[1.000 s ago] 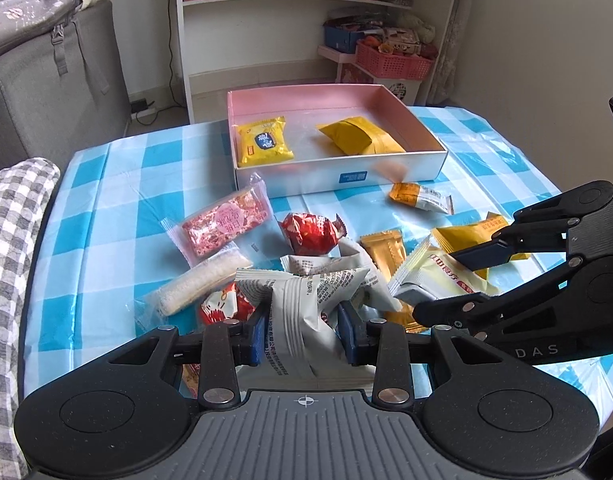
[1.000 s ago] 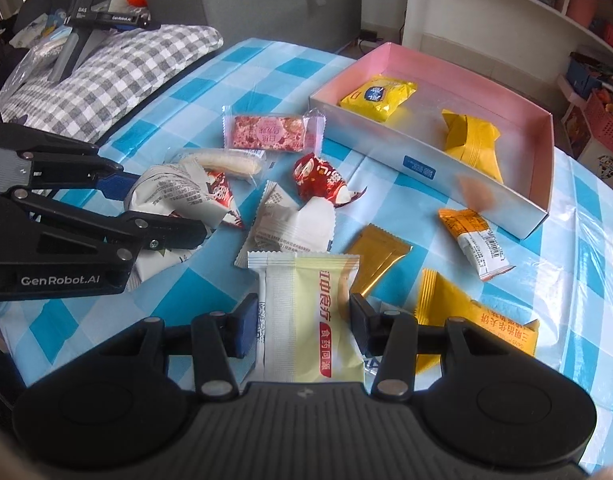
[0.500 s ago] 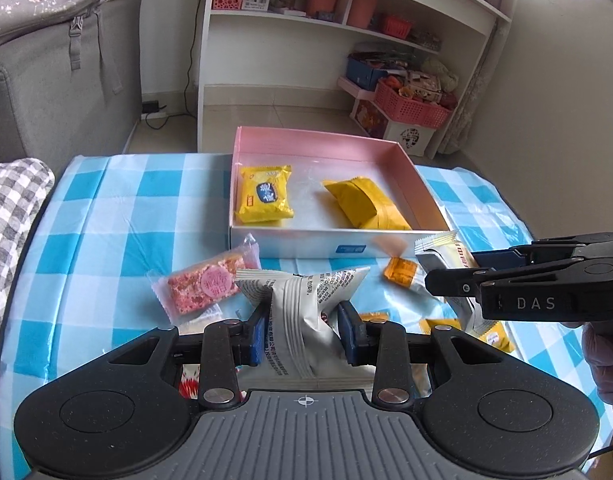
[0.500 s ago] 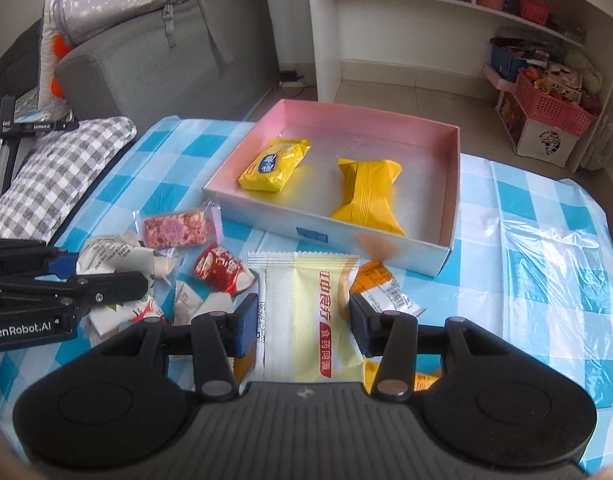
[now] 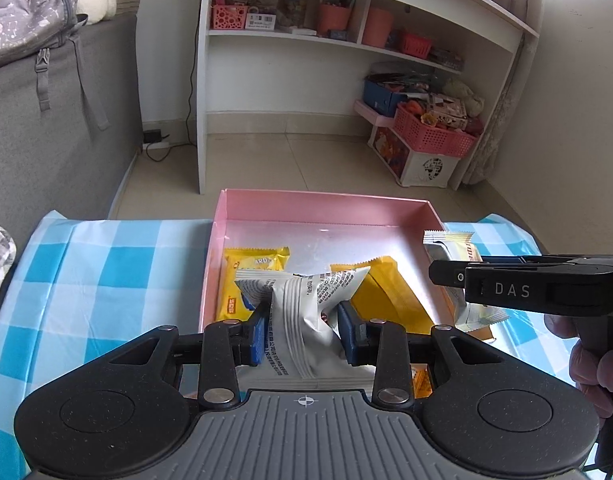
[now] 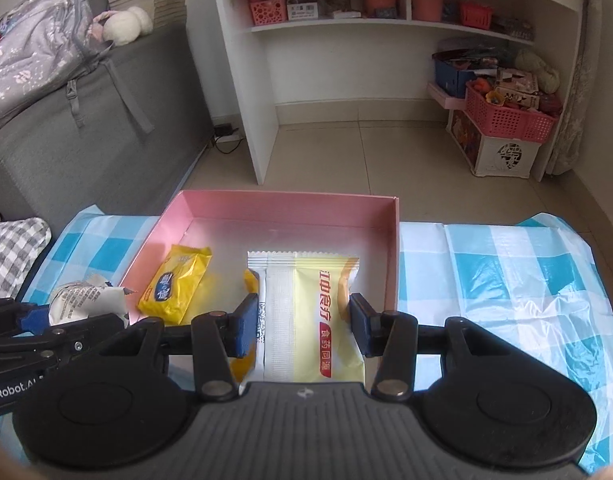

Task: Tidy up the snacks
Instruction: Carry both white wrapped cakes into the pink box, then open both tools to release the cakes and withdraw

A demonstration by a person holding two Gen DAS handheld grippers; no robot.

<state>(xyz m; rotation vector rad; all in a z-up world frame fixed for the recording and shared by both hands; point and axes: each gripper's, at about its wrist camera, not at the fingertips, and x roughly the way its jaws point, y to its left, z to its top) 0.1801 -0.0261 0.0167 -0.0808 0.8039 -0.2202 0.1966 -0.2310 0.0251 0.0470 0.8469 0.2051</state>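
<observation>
The left tongs are clamped on a crumpled white packet, held above the near edge of the pink box. The right tongs are clamped on a flat white-and-yellow packet, held over the box's right half. The box sits on the counter, which wears a blue checked cloth. Inside it, at 9 o'clock, lies a yellow packet; toward 3 o'clock a second yellow packet lies partly hidden behind the held ones. In the left view, the right tongs reach in from 3 o'clock, a hand behind them.
</observation>
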